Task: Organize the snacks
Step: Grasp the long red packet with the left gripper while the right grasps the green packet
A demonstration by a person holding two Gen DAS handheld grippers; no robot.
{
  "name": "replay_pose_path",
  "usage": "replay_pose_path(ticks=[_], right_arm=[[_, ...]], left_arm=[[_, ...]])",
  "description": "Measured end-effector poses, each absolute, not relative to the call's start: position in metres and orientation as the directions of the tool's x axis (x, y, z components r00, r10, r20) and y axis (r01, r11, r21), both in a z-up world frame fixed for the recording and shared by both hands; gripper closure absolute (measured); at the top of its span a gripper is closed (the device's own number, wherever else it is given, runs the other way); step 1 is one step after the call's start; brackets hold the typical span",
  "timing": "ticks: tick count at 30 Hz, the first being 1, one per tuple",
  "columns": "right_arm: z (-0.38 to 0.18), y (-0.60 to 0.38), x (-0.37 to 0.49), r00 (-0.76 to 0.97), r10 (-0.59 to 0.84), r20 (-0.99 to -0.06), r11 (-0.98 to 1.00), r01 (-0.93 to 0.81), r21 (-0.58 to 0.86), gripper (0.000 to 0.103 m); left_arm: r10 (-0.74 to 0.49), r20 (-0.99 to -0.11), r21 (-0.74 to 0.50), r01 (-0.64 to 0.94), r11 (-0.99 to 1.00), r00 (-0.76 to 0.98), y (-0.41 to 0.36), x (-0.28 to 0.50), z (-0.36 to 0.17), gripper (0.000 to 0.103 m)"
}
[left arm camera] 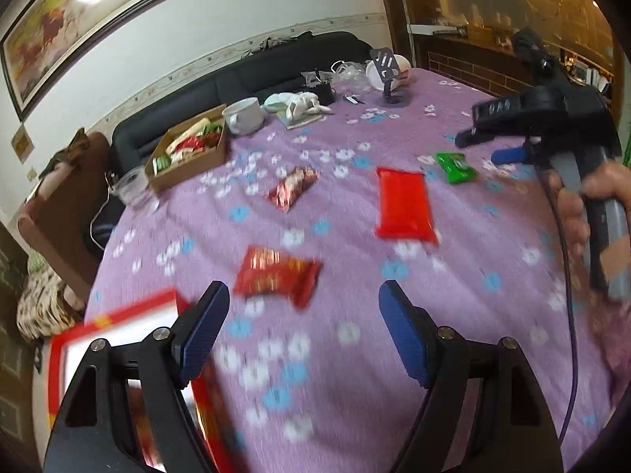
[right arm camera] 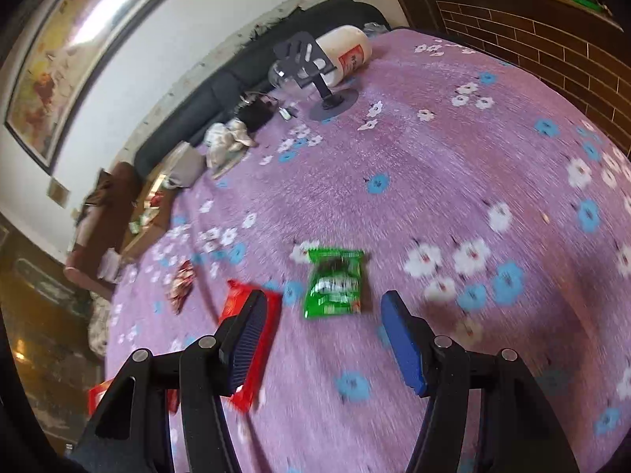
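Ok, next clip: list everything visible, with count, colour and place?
Tablecloth: one, purple with white and blue flowers, covers the table.
Loose snack packets: four; green far right, plain red centre, two red patterned centre-left.
Cardboard box: one, brown, far left edge, holding snacks.
Red-and-white box: one, near left corner.
Mug: one, grey, behind the cardboard box.
Phone stand: one, dark, far side.
White jar: one, lying behind the stand.
Left gripper: jaws open, empty.
Right gripper: jaws open, above the green packet.

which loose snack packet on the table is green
The small green packet, right ahead of the open right gripper; the other loose packets are red.
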State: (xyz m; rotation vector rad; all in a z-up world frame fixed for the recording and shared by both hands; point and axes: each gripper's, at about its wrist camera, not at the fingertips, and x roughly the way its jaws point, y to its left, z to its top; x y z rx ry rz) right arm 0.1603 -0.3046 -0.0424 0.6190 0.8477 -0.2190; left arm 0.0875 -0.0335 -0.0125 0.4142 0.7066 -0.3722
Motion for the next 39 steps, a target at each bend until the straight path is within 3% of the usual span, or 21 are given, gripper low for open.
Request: replay_pose_path(ticks=[7, 13, 15, 22, 26, 28, 30, 32, 39], right_arm=[[-0.062, -0.290, 0.192, 0.576, -0.065, -0.815, 0.834, 0.480, 0.273, 0.043], [-0.073, -0.277, 0.206, 0.522, -0.233, -0.820, 0.885, 0.464, 0.044, 0.063], [-0.076, -0.273, 0.205, 0.526, -0.263, -0.809, 0.900, 0.436, -0.009, 0.064], [-0.075, -0.294, 0.195, 0.555, -0.222, -0.802, 0.894, 0.444, 0.059, 0.065], [-0.074, -0.298, 0.193, 0.564, -0.199, -0.802, 0.891, 0.445, 0.093, 0.065], [-0.073, -0.299, 0.192, 0.566, -0.189, -0.802, 0.888, 0.447, 0.107, 0.065], [-0.073, -0.301, 0.191, 0.570, -0.175, -0.803, 0.885, 0.448, 0.125, 0.065], [-0.073, -0.301, 0.191, 0.572, -0.168, -0.803, 0.883, 0.450, 0.136, 0.065], [-0.073, -0.297, 0.191, 0.571, -0.183, -0.801, 0.889, 0.444, 0.114, 0.065]], left_arm=[[-0.247, -0.711, 0.201, 0.527, 0.826, 0.658, -0.075, 0.122, -0.021, 0.025], [-0.268, -0.755, 0.169, 0.574, 0.801, 0.598, -0.110, 0.141, -0.046, 0.025], [-0.287, -0.764, 0.148, 0.590, 0.794, 0.578, -0.119, 0.145, -0.051, 0.025], [-0.293, -0.812, 0.091, 0.605, 0.791, 0.504, -0.144, 0.162, -0.075, 0.025], [-0.323, -0.809, 0.025, 0.579, 0.815, 0.490, -0.142, 0.174, -0.080, 0.020], [-0.332, -0.803, -0.012, 0.543, 0.840, 0.495, -0.138, 0.180, -0.081, 0.025], [-0.305, -0.796, 0.033, 0.540, 0.841, 0.524, -0.140, 0.178, -0.081, 0.050], [-0.308, -0.786, 0.054, 0.556, 0.829, 0.536, -0.143, 0.173, -0.079, 0.058], [-0.297, -0.781, 0.032, 0.511, 0.859, 0.549, -0.123, 0.162, -0.075, 0.059]])
